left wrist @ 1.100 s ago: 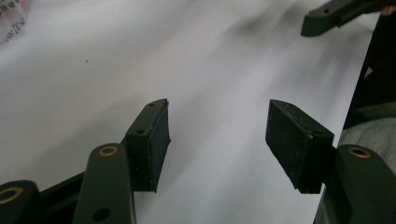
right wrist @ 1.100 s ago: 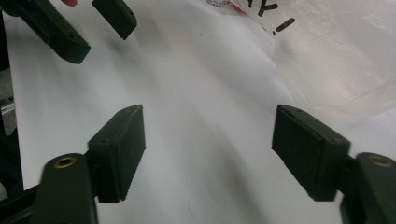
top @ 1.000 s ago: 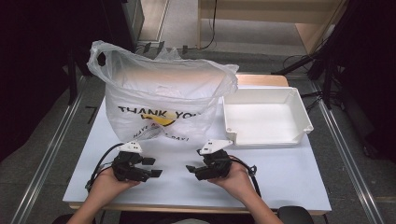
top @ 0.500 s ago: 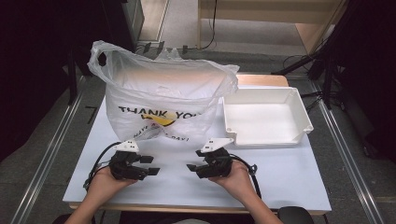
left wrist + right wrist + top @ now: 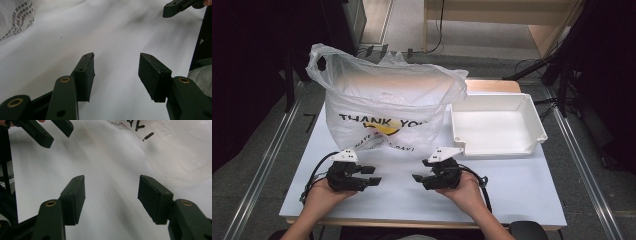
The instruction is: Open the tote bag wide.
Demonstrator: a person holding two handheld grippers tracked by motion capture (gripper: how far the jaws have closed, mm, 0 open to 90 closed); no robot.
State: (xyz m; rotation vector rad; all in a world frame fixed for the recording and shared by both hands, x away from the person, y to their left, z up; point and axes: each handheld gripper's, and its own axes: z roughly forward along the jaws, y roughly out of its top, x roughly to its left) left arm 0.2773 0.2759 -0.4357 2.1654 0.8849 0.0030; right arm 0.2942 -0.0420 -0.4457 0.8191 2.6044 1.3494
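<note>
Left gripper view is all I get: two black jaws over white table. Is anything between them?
Observer: No. In the high view the left gripper lies open on the white table, short of the white plastic THANK YOU bag; its jaws have just been closing a little.
Operator: What's the black jaw at my top right?
Observer: The right gripper, facing yours, open and holding nothing.
Operator: Anything else on the table?
Observer: A shallow white rectangular plastic tray stands right of the bag, nothing in it.
</note>
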